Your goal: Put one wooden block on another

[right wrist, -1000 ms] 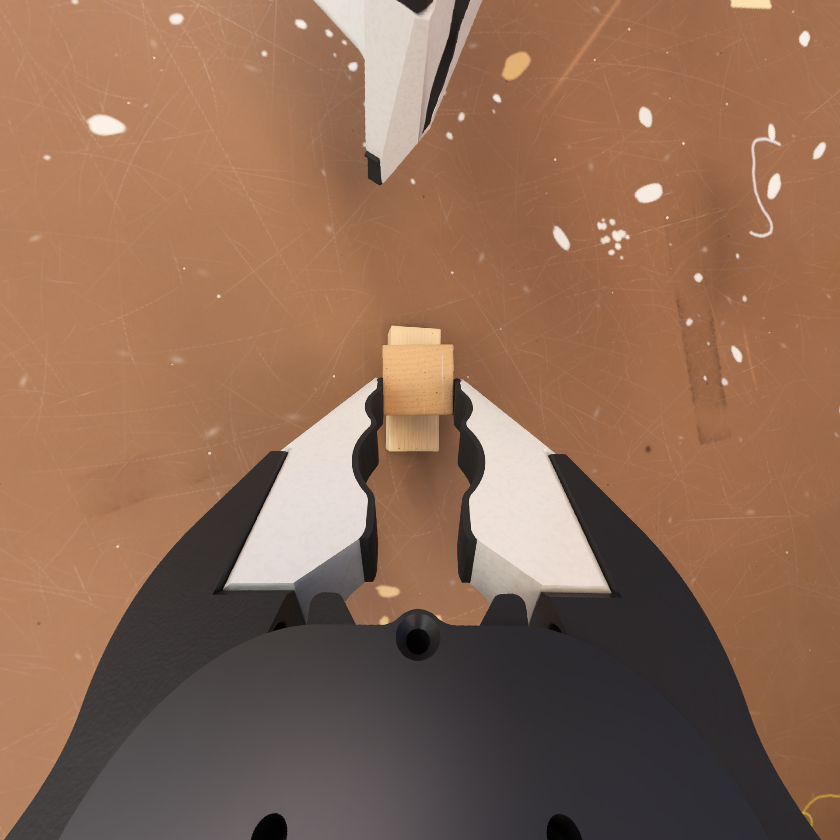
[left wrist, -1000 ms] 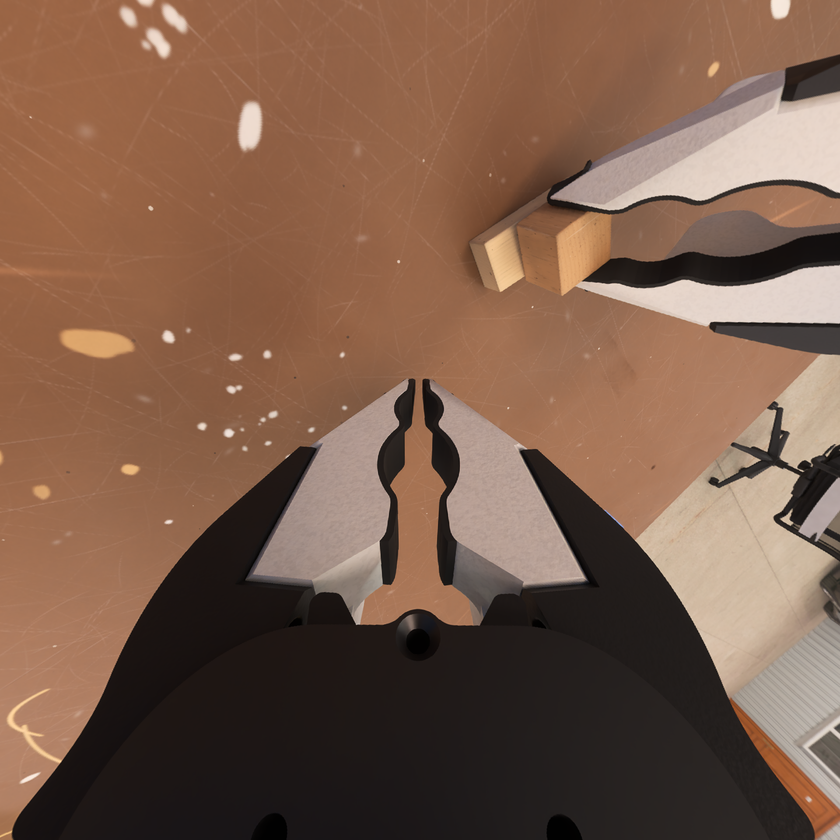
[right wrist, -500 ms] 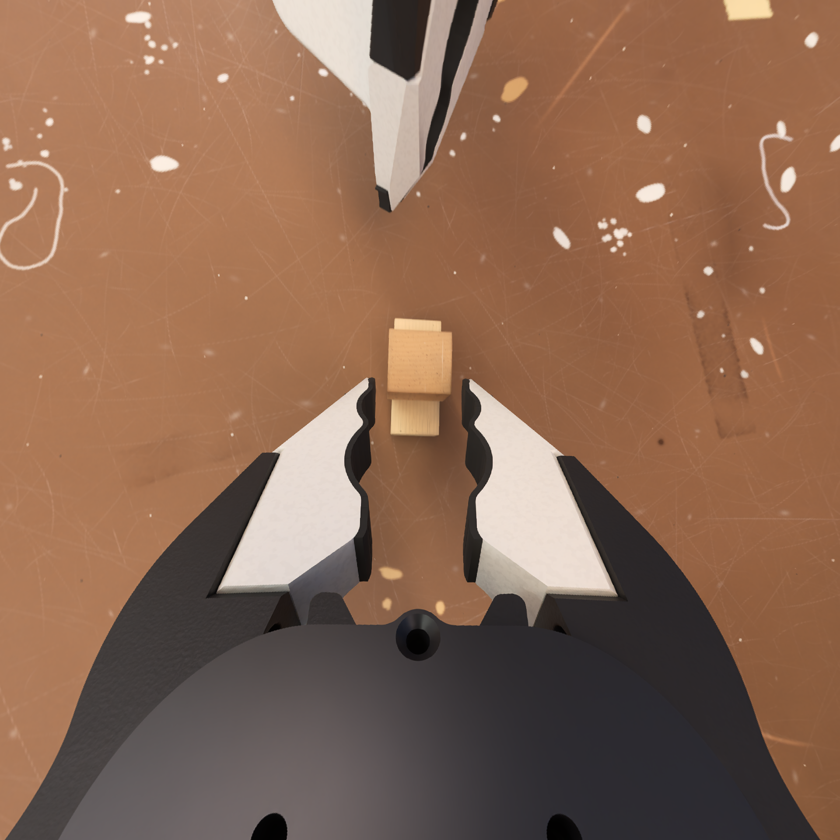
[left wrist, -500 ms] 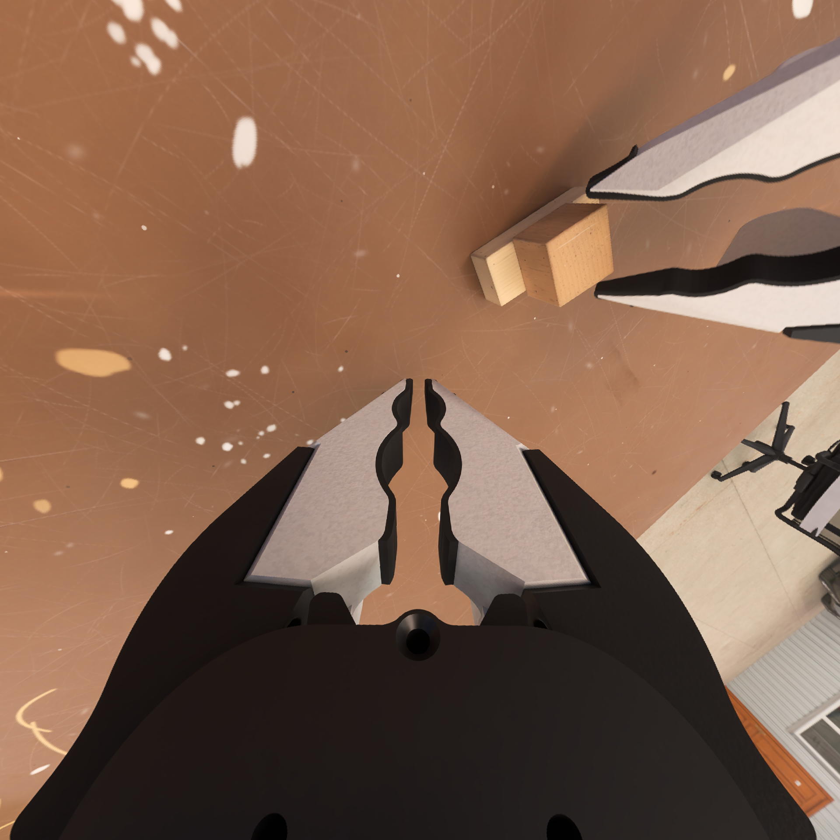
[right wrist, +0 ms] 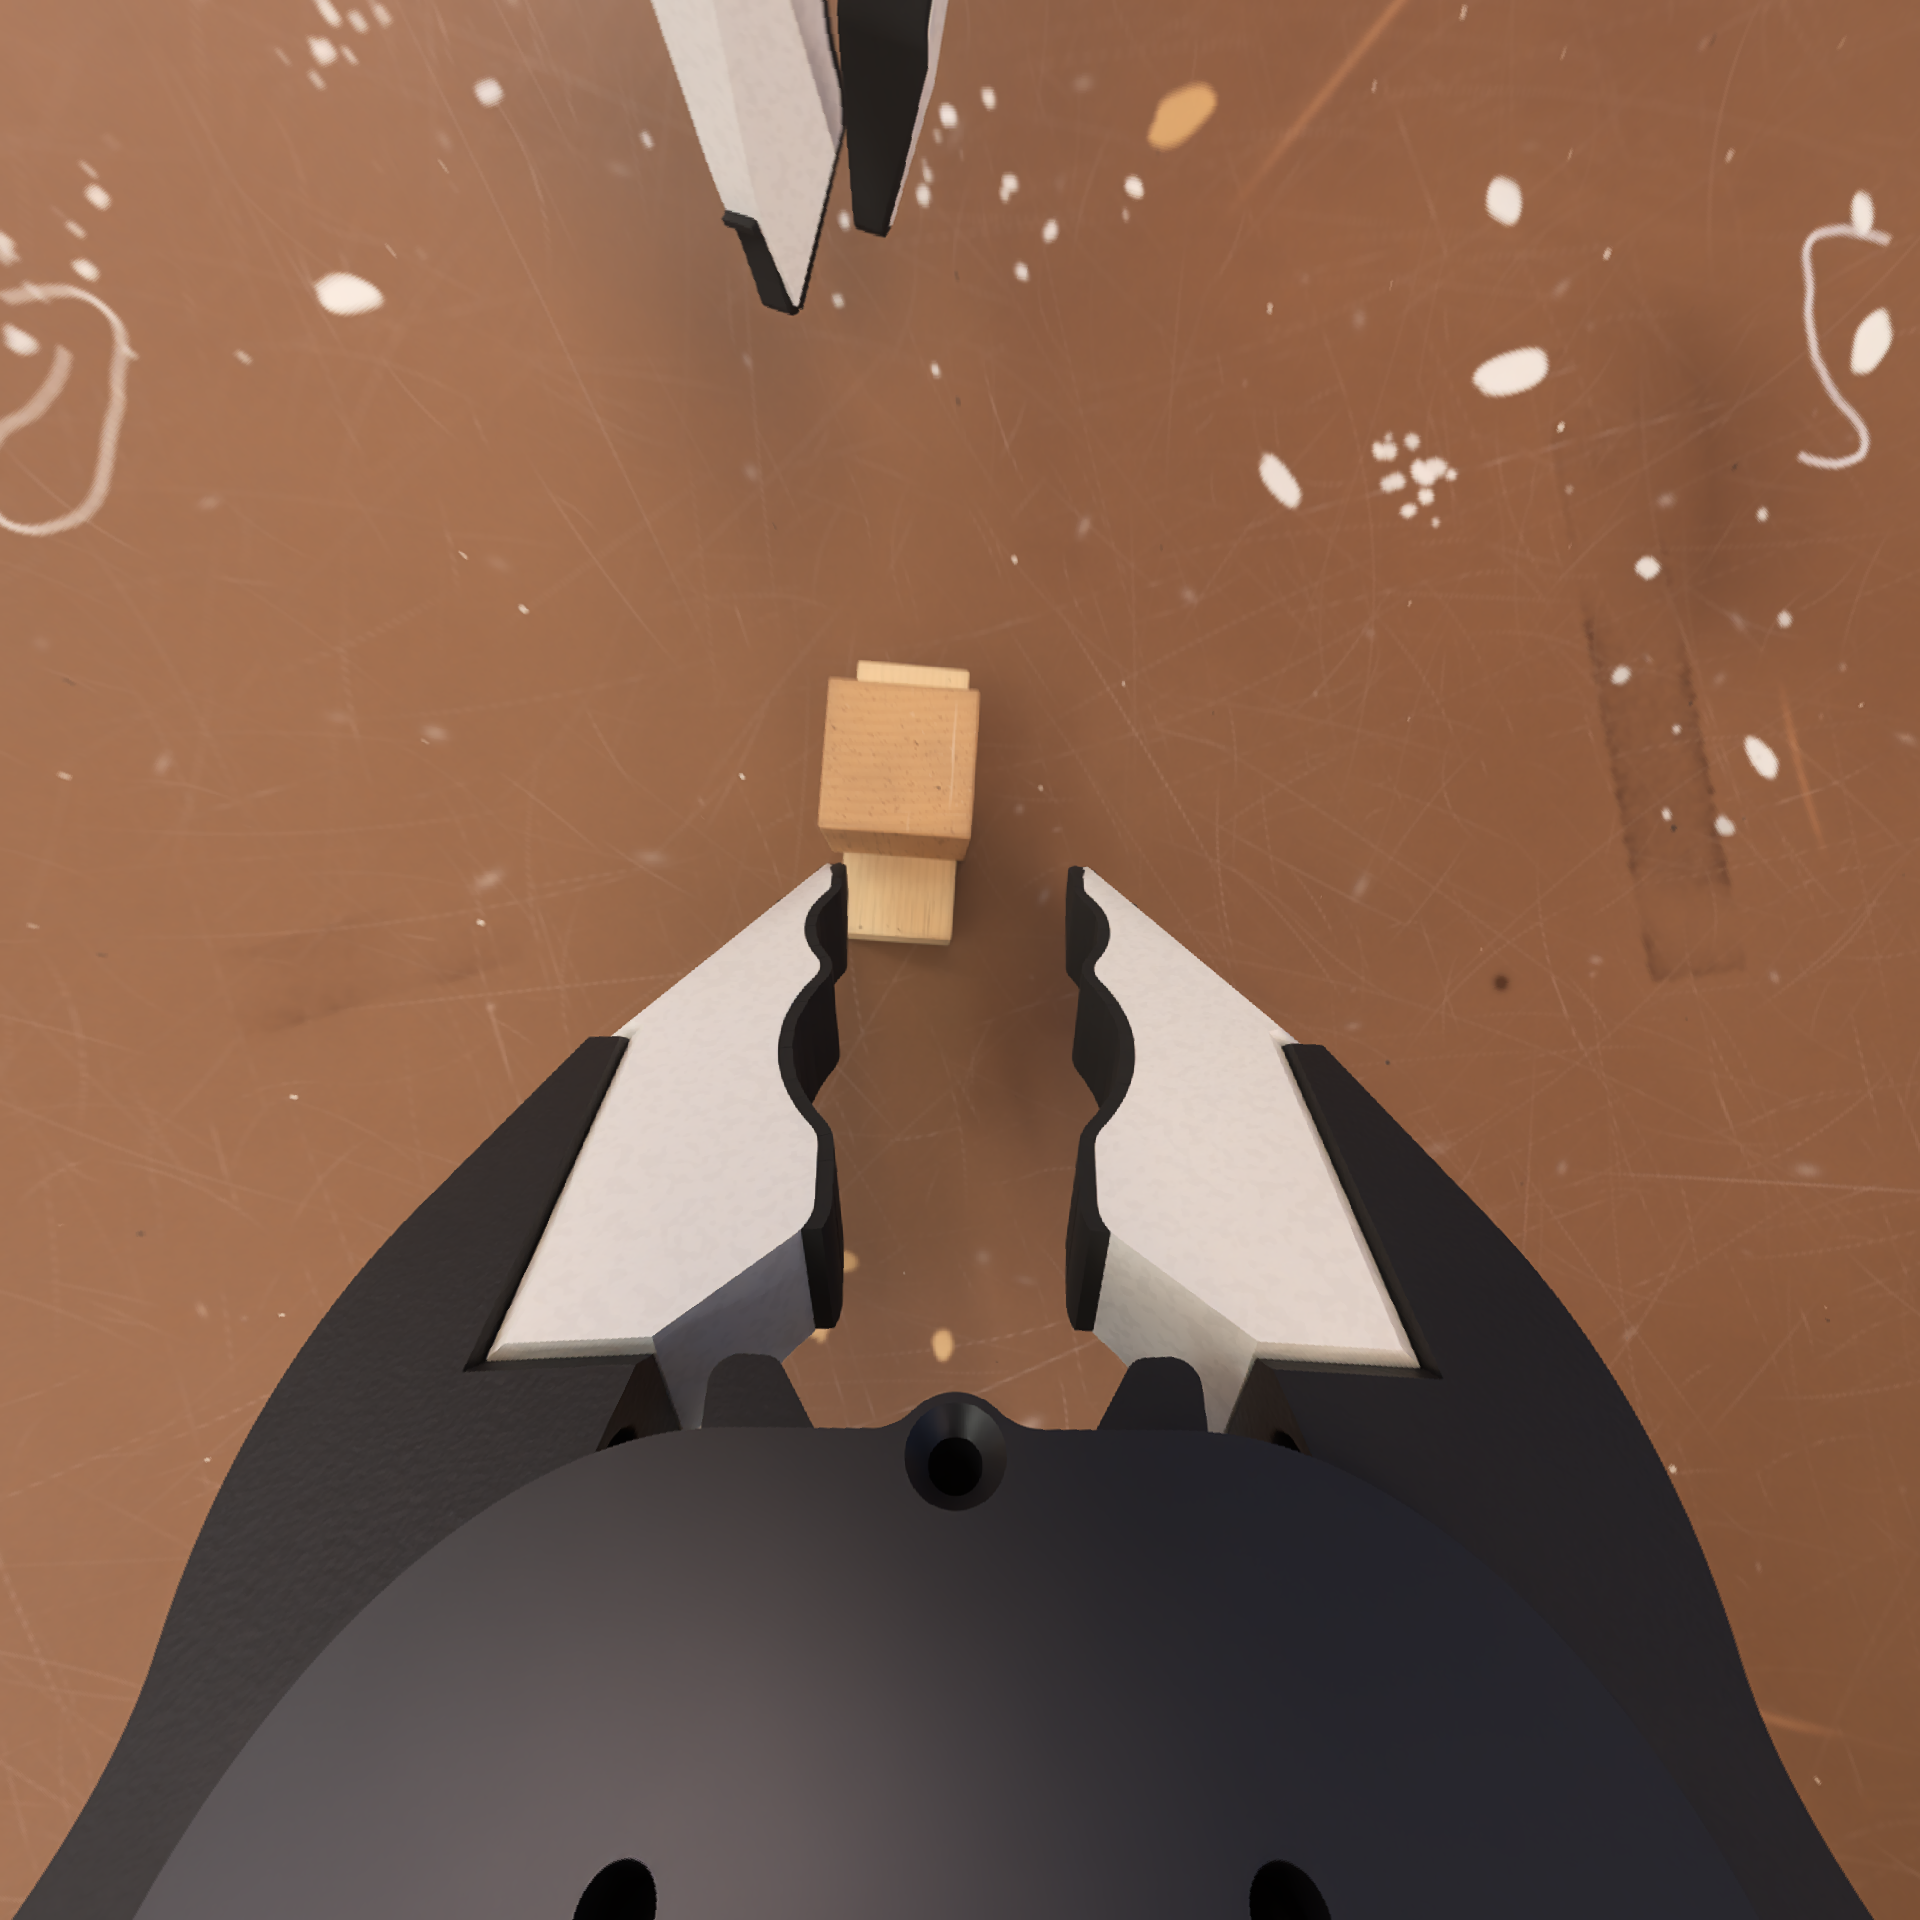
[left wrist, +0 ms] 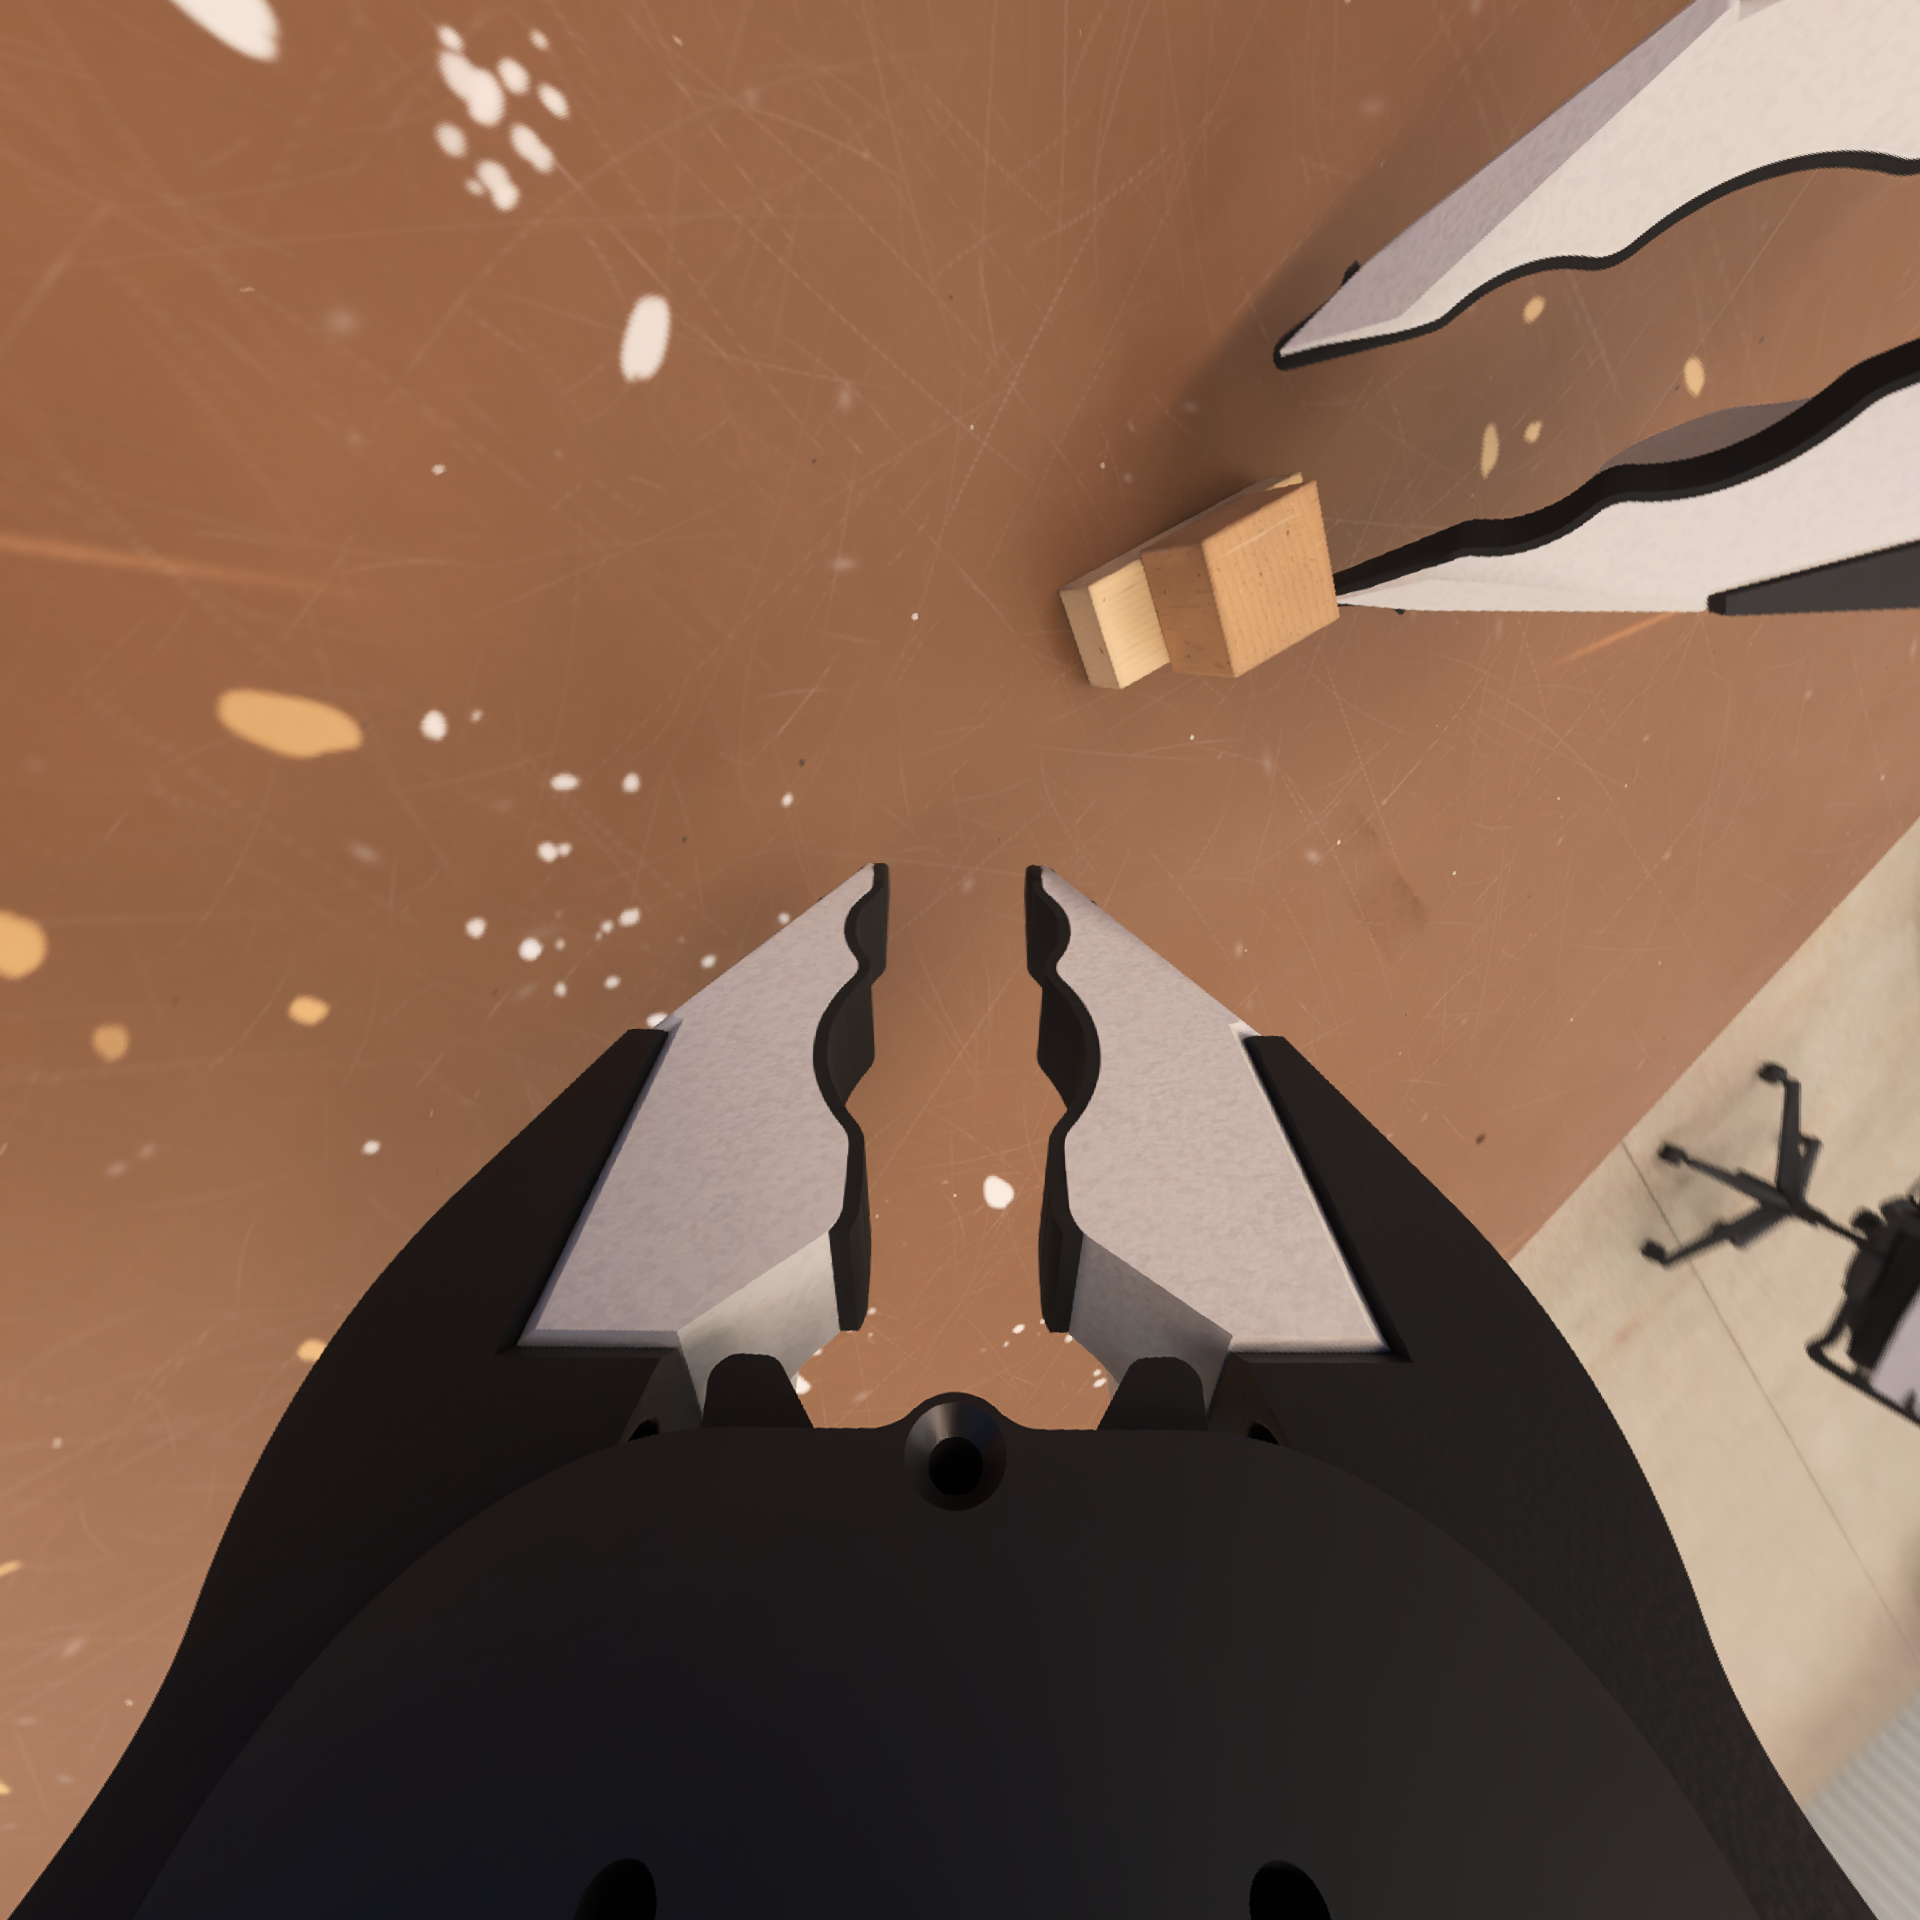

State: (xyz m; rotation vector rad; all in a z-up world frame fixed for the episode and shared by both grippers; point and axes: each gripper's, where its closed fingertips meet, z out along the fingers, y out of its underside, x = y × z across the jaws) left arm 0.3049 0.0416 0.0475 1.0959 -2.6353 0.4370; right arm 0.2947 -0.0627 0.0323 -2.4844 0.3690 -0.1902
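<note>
right wrist view | right claw (right wrist: 954, 883) spread, empty | stacked blocks (right wrist: 899, 764) just beyond its tips

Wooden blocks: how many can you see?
2. The darker block sits on top of the paler block, which lies on the brown table. None seem hidden.

Both wrist views look down from opposite sides, sharing the stacked blocks (left wrist: 1205, 597).
</note>
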